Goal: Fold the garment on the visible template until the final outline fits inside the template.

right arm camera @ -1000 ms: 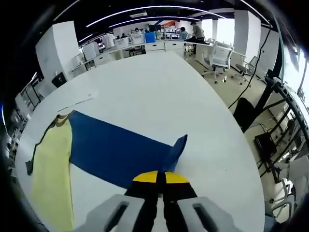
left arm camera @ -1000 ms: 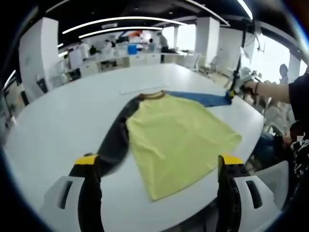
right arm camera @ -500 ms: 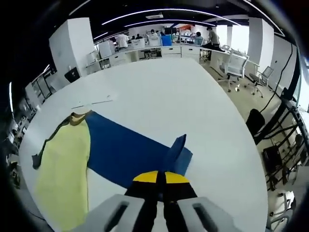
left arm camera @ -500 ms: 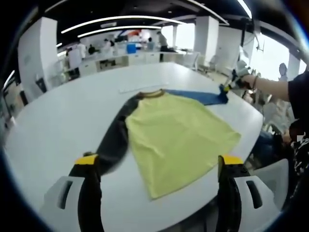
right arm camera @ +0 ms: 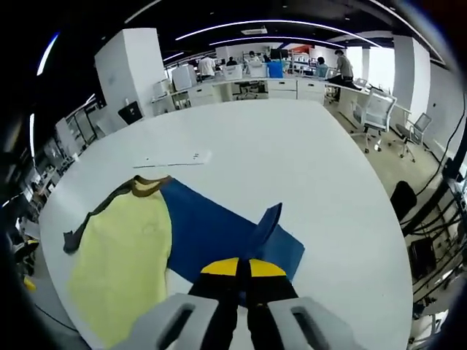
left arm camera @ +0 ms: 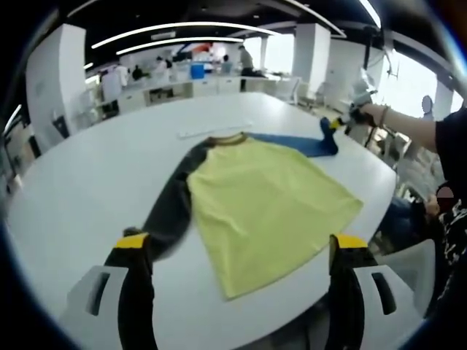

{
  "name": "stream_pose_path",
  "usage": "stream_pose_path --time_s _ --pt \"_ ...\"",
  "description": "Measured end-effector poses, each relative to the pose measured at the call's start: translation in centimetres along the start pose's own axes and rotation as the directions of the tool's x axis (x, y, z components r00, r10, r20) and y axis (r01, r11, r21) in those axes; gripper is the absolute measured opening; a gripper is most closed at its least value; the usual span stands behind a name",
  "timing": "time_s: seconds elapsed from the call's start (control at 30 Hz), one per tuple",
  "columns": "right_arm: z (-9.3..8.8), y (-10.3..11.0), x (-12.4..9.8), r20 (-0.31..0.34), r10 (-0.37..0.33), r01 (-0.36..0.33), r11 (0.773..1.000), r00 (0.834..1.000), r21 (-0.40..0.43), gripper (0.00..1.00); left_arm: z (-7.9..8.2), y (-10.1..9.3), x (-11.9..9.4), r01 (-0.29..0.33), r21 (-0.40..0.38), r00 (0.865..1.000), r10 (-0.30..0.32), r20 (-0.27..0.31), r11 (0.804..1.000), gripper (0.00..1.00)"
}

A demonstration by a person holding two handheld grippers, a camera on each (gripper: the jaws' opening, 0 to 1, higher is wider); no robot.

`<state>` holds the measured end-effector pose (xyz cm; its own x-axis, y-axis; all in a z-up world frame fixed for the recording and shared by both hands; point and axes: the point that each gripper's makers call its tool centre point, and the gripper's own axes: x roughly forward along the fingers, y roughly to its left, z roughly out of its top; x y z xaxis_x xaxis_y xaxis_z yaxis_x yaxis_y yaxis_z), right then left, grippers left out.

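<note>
One sleeve fold begun, the rest of the folding left.
The round white desk (left arm camera: pixel 87 175) carries the yellow-bodied shirt (left arm camera: pixel 270 204) flat ahead of the spread left tongs (left arm camera: pixel 237 251); the right tongs (right arm camera: pixel 237 268), pressed together, pinch its blue cloth sleeve (right arm camera: pixel 219 230) by the cuff, lifted just ahead of them.

A big white round surface (left arm camera: pixel 87 182) holds everything. A shirt (left arm camera: pixel 263 204) lies flat on it, out in front of the left tool (left arm camera: pixel 237 244). The shirt has a yellow middle, a dark gray sleeve (left arm camera: pixel 171 211) near that tool's left jaw, and a blue sleeve (right arm camera: pixel 211 230) spread in front of the right tool (right arm camera: pixel 243 264). The end of the blue sleeve lifts up off the surface at that tool. A thin white strip (right arm camera: pixel 174 159) lies just past the shirt's collar.
</note>
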<state>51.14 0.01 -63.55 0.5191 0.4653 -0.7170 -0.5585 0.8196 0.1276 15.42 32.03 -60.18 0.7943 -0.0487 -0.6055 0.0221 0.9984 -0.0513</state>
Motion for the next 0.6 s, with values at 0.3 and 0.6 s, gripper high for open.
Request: stream_pose_path --time_s 0.3,0.6 --pt "1.1 3.1 0.5 0.013 0.052 -0.052 0.998 0.999 -0.036 0.0 -0.1 -0.1 -0.1 -0.003 -0.001 1.0 0.003 -0.003 1.0 0.97" --pt "2.2 6.0 1.0 0.035 0.107 -0.106 0.993 0.994 -0.042 0.0 0.0 -0.4 -0.1 -0.004 -0.002 1.0 0.004 -0.005 1.0 0.97"
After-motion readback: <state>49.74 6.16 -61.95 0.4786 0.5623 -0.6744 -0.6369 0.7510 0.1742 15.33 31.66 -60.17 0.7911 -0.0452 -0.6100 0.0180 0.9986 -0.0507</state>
